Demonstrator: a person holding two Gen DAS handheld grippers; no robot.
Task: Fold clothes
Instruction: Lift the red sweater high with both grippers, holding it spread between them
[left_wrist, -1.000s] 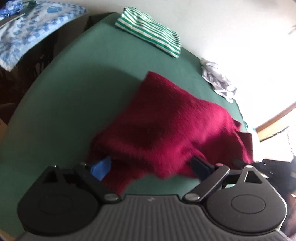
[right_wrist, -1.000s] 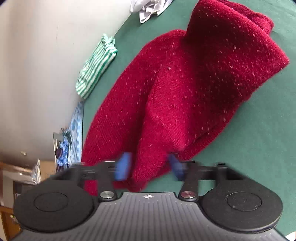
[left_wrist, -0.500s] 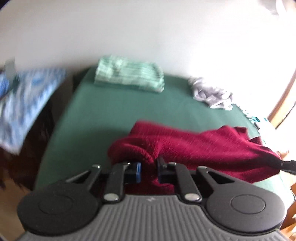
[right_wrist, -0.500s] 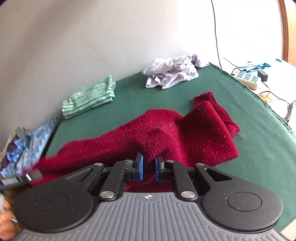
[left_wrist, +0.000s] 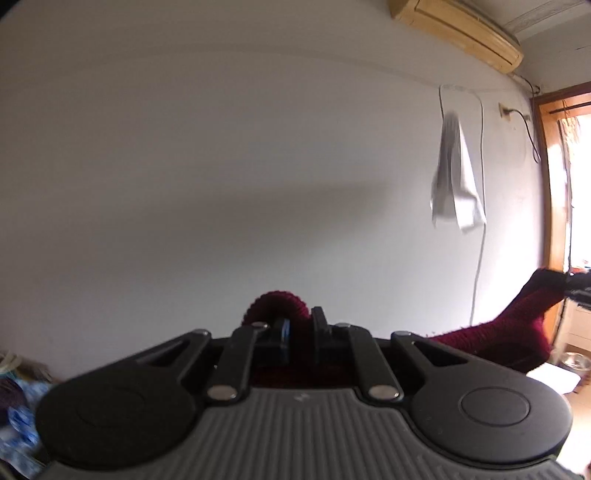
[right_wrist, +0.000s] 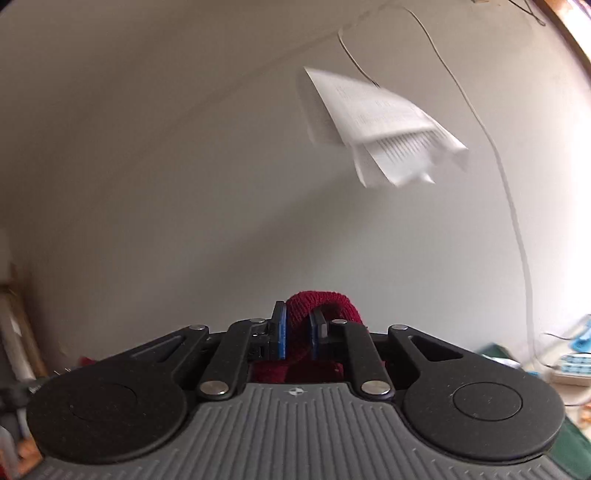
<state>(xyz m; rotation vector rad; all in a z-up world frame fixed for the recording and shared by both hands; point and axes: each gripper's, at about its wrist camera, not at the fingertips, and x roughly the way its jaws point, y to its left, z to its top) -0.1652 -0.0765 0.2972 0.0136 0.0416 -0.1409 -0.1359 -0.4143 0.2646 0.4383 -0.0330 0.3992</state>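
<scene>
Both grippers are tipped up toward the wall here, each with a bunch of the dark red knit sweater (left_wrist: 275, 306) clamped between its fingers. The left gripper (left_wrist: 298, 334) has the knit bulging up past the fingertips and a bit to their left; the right gripper (right_wrist: 299, 334) has a ribbed-looking edge arching over the top of its fingers.

So the sweater looks lifted, held at two points. My guess is this is the hold-it-up-and-let-it-hang bit. To do that well: keep both pinches firm, hold the two grippers level with each other, and spread them until the fabric between them goes taut without stretching the knit. Chunky knit is heavy and could slip out of a shallow bite.

The left view shows the sweater trailing off far to the right of its fingers, up to where the other gripper grabs it by the doorway (left_wrist: 554, 184). The right view shows none of that span, but has a sliver of green surface (right_wrist: 576, 450) at bottom right, and a clearer look at the paper (right_wrist: 384, 133) hanging on the wall.
</scene>
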